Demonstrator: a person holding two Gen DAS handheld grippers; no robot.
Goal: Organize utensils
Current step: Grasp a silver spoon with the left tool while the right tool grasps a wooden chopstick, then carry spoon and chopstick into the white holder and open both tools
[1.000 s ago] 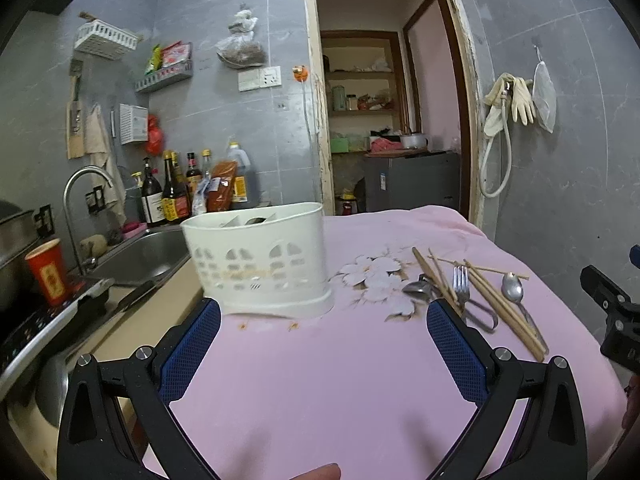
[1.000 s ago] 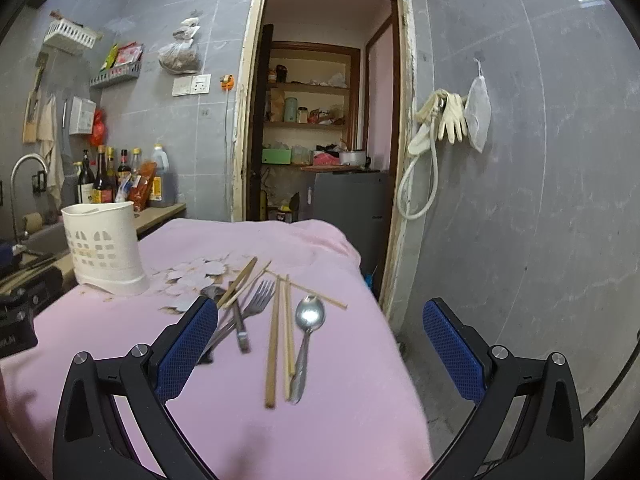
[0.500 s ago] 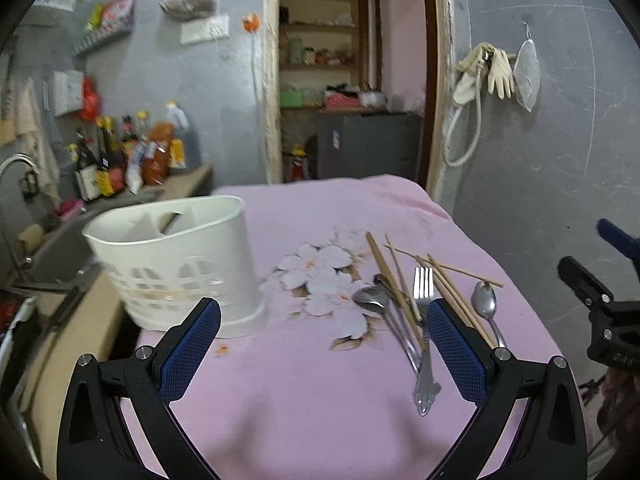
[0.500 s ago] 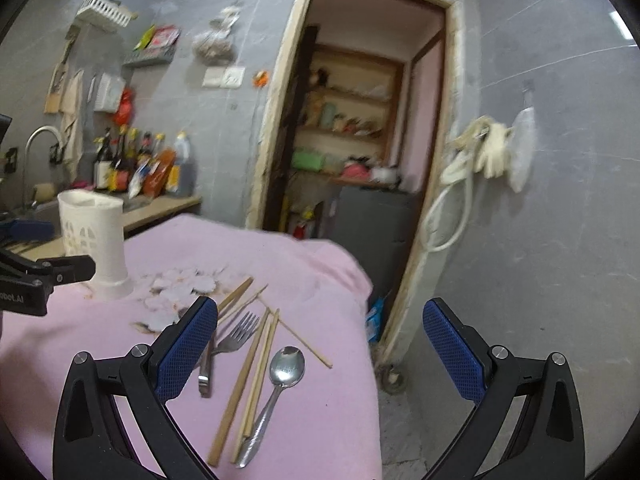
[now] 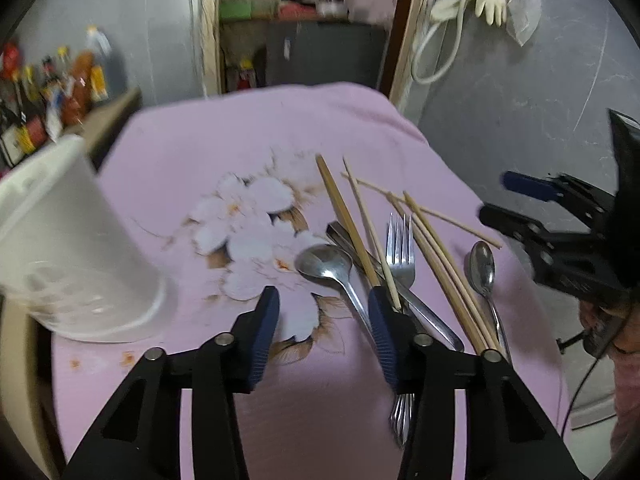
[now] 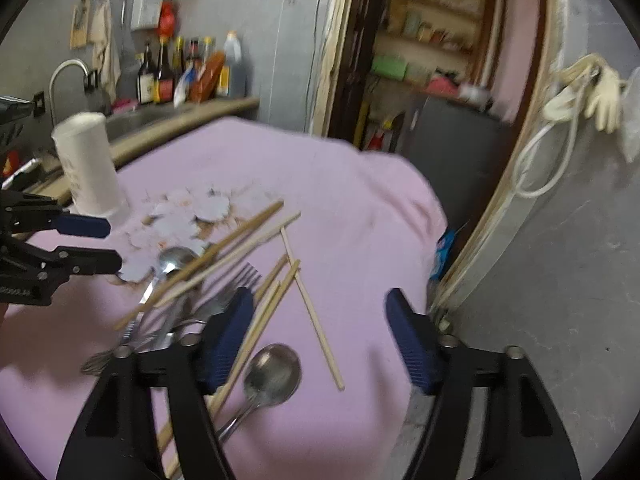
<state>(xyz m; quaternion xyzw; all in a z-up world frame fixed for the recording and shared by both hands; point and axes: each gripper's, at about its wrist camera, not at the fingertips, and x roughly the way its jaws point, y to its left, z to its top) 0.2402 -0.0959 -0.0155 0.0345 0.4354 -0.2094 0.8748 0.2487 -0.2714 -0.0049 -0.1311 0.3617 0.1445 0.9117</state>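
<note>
Left gripper [image 5: 322,320] open over big spoon [image 5: 325,261]; right gripper [image 6: 320,336] open; only right view shows faucet [image 6: 66,80].

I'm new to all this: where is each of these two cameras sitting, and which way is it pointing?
Left wrist view: rides on the left gripper, looking down along its open blue fingers at a large spoon, fork and chopsticks; the right gripper shows at the right edge.
Right wrist view: rides on the right gripper, facing the small spoon and doorway; the left gripper enters from the left.
Both show the pink cloth, utensils and white holder.
</note>
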